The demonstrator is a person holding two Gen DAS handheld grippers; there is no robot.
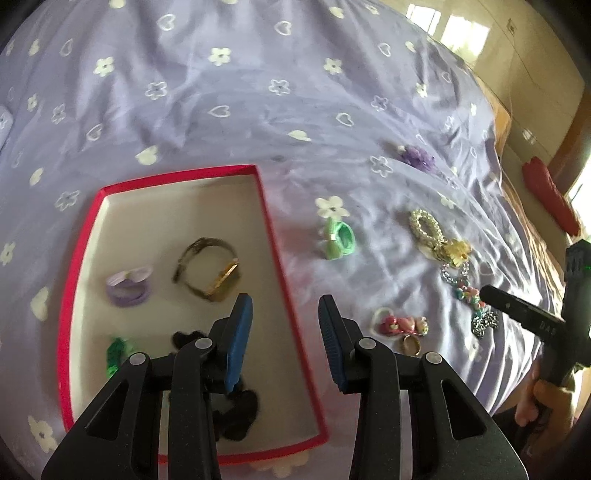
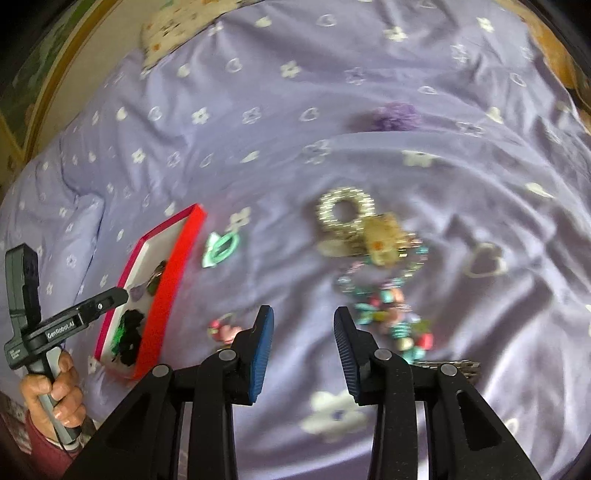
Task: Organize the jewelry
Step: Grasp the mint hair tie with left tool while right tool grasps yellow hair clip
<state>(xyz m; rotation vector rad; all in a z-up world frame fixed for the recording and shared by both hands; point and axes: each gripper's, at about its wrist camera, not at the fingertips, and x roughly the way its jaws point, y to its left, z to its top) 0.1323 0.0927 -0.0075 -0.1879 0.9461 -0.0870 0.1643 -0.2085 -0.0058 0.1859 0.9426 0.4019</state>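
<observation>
Jewelry pile [image 2: 373, 266] lies upper right of our right hand-held gripper [image 2: 303, 349], nearer than the left hand-held gripper [image 1: 285, 339]; both spread, empty.

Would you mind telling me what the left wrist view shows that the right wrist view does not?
Only the left wrist view looks straight down into the red-rimmed box, showing the gold watch, the lilac hair tie, and beside the box a gold ring on the purple bedsheet.

Only the right wrist view shows a patterned pillow at the top and the hand gripping the left gripper's handle.

Both show the box, the mint green clip, the pearl bracelet, the beaded chain and the purple flower piece.
</observation>
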